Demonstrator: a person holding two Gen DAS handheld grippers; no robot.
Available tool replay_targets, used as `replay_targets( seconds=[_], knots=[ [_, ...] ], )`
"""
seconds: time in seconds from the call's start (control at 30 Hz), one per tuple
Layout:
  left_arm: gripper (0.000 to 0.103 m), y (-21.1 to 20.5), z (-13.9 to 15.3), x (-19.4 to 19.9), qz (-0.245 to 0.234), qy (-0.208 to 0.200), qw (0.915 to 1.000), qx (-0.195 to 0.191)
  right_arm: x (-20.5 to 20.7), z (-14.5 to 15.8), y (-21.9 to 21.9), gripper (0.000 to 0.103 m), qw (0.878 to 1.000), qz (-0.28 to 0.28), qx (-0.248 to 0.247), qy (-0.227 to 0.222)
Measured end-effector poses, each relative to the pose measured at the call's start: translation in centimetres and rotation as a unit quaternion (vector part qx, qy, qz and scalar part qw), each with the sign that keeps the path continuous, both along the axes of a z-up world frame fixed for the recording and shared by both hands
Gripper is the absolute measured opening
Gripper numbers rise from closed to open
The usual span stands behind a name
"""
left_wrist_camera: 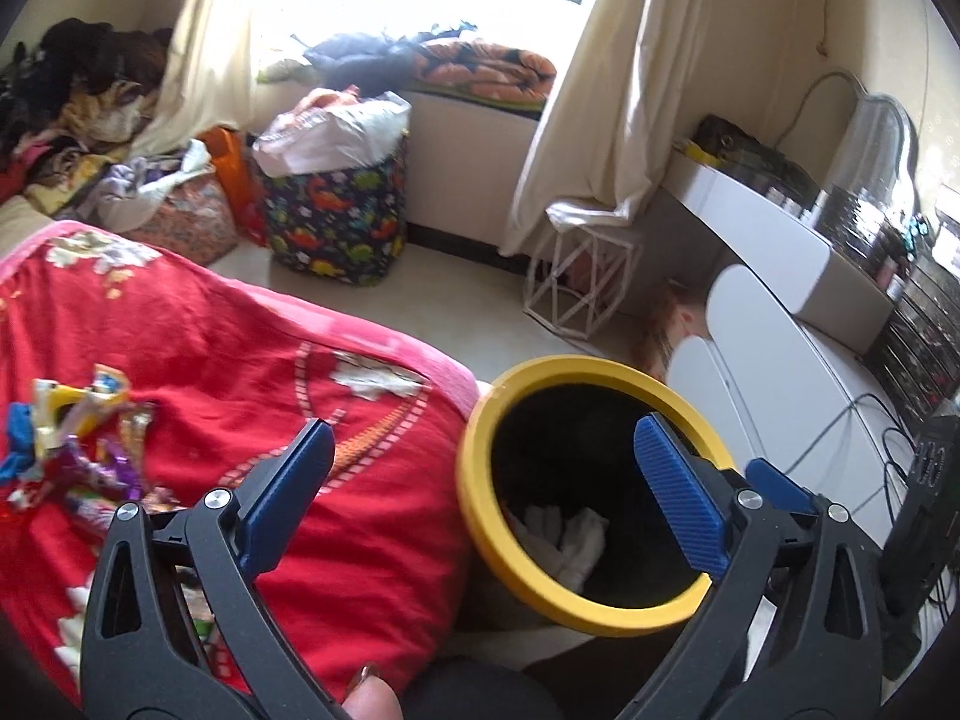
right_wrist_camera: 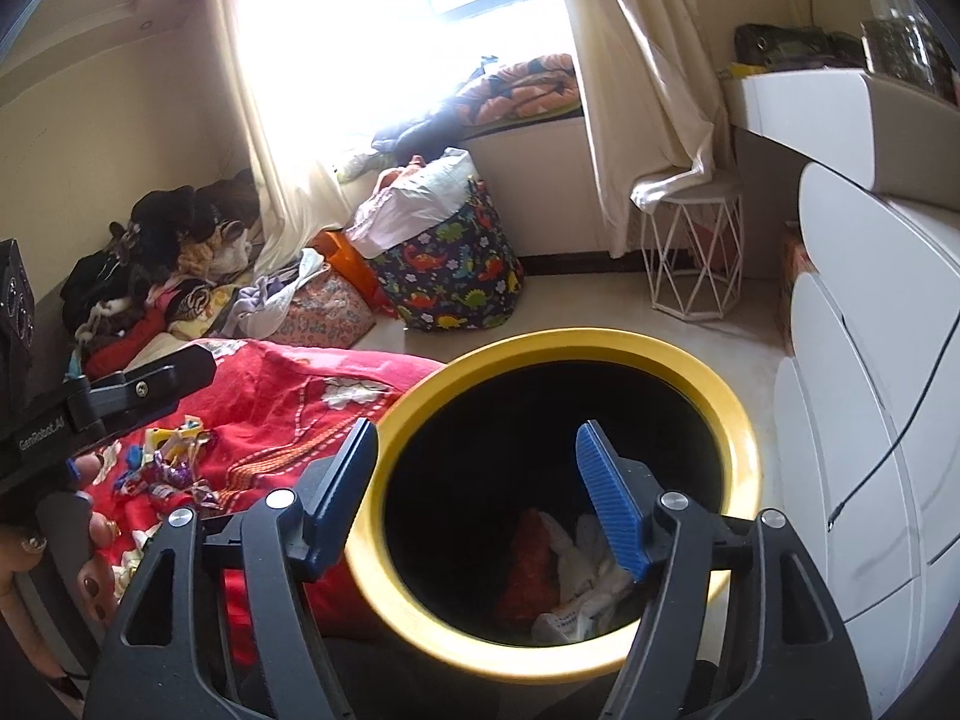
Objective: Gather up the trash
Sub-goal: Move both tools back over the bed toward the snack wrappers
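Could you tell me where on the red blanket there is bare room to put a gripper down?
The red blanket is bare between the wrappers and the yellow-rimmed bin. It is crowded at the wrapper pile on the left. Both grippers, left and right, are open and hold nothing.

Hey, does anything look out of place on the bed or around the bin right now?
Yes. A heap of crumpled wrappers lies loose on the red bedspread, beside the yellow-rimmed bin rather than in it. The bin itself stands upright, with some trash already inside.
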State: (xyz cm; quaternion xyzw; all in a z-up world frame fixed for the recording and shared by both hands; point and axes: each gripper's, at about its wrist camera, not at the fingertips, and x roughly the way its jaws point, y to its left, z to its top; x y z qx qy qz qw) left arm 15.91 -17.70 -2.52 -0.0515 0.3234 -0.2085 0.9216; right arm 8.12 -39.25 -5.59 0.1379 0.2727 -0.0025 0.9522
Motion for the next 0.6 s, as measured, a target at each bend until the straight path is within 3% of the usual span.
replay_targets(
  seconds=[0.23, 0.6],
  knots=[
    [0.092, 3.6, 1.0, -0.5, 0.044, -0.030, 0.9986, 0.006, 0.2, 0.9, 3.0, 0.073, 0.999, 0.029, -0.017, -0.011],
    [0.092, 8.5, 1.5, -0.9, 0.097, -0.043, 0.9944, 0.005, 1.2, 1.7, 8.7, 0.078, 0.996, 0.082, -0.033, -0.015]
  ],
)
